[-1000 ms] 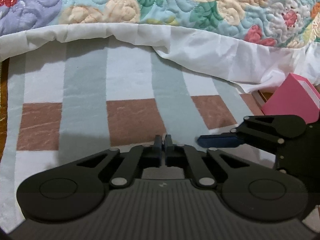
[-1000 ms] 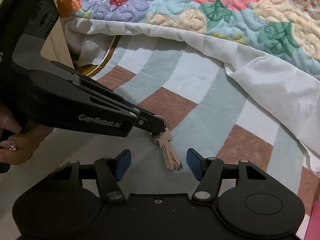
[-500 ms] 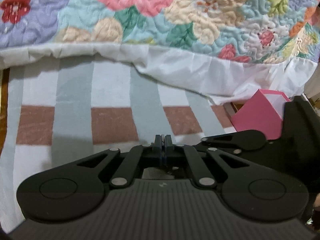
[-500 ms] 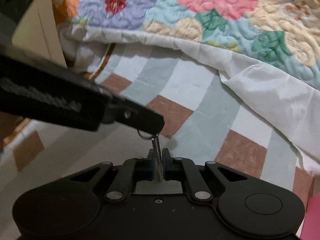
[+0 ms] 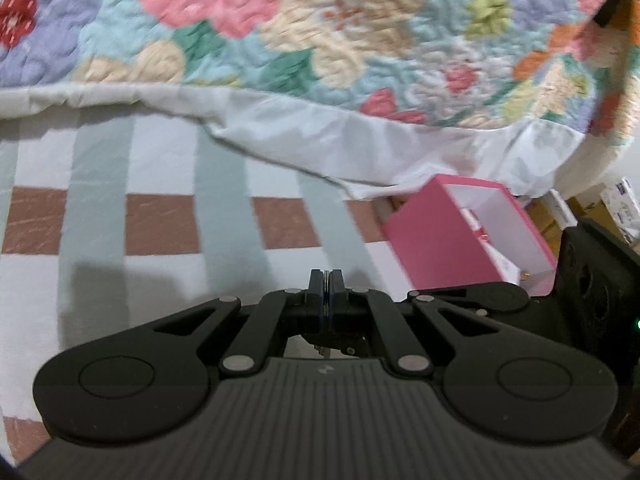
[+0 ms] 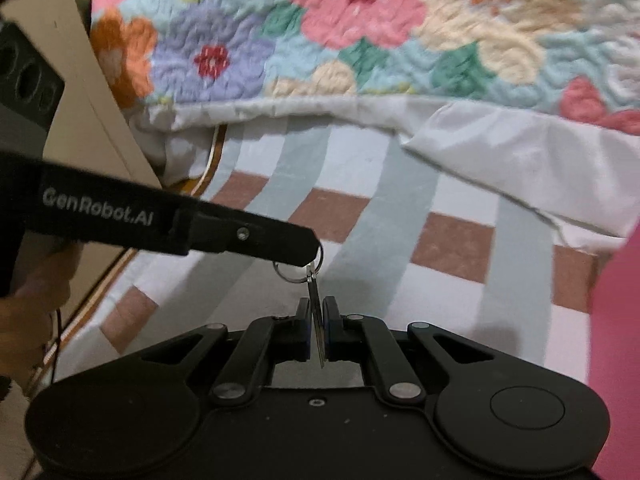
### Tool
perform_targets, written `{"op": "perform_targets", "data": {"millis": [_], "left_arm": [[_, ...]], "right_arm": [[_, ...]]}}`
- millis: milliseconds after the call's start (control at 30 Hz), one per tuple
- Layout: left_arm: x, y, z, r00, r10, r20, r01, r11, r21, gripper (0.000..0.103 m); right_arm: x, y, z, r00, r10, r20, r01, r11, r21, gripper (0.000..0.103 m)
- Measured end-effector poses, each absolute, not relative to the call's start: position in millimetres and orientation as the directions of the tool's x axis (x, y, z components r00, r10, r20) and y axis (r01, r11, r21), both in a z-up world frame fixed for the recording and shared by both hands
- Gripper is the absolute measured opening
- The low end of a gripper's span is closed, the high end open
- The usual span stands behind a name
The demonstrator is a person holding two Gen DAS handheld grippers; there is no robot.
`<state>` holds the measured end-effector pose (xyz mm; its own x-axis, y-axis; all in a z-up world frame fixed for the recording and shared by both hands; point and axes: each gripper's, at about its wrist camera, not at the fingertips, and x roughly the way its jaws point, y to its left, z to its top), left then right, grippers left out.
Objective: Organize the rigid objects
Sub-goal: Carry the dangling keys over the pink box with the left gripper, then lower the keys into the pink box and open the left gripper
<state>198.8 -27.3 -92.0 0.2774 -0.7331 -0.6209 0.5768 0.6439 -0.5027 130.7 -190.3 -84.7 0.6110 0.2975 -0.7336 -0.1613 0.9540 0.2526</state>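
Observation:
A bunch of metal keys [image 6: 316, 312] hangs on a key ring [image 6: 291, 274] above the striped bedsheet [image 6: 380, 216]. My left gripper [image 6: 314, 254] reaches in from the left of the right wrist view and is shut on the ring. My right gripper [image 6: 316, 322] is shut on the key blades just below it. In the left wrist view my left gripper [image 5: 327, 280] shows its pads pressed together with the thin ring between them, and the right gripper's tips are hidden under it. An open pink box [image 5: 444, 240] with a white inside stands to the right.
A floral quilt [image 5: 320, 32] with a white sheet edge [image 5: 320, 136] lies across the far side. A cream board [image 6: 80, 100] stands at the left. Small cartons [image 5: 620, 204] sit beyond the pink box. A person's hand [image 6: 28, 312] holds the left gripper.
My right gripper has shut on the keys, which lay flat on the sheet before. Both grippers have risen with the keys, which now hang edge-on. The pink box shows more fully.

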Motion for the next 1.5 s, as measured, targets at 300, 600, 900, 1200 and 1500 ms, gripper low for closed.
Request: {"op": "perform_targets", "data": {"millis": [300,600,900,1200,1500], "left_arm": [[149,-45,-31,0.298,-0.772,-0.562,0.661,0.591,-0.462,0.001],[114,-95,22,0.249,-0.813,-0.526,0.744,0.509,-0.433,0.001],[112,-187,31,0.175,-0.813,-0.556,0.776,0.461,-0.430,0.001],[126,-287,-7,0.115,-0.796,-0.595,0.768,0.451,-0.455,0.001],[140,-340,-56,0.101,-0.745,-0.660,0.720,0.513,-0.468,0.002]], "right_arm": [[85,-205,-23,0.666,0.260,-0.699,-0.113,0.962,0.250,0.007],[46,-248,28,0.728,0.183,-0.660,-0.060,0.977,0.204,0.006],[26,-309,26,0.756,0.016,-0.655,0.087,0.988,0.125,0.006],[38,-389,-12,0.696,-0.054,-0.716,0.223,0.964,0.143,0.006],[53,-429,-48,0.619,-0.066,-0.783,0.226,0.969,0.097,0.006]]}}
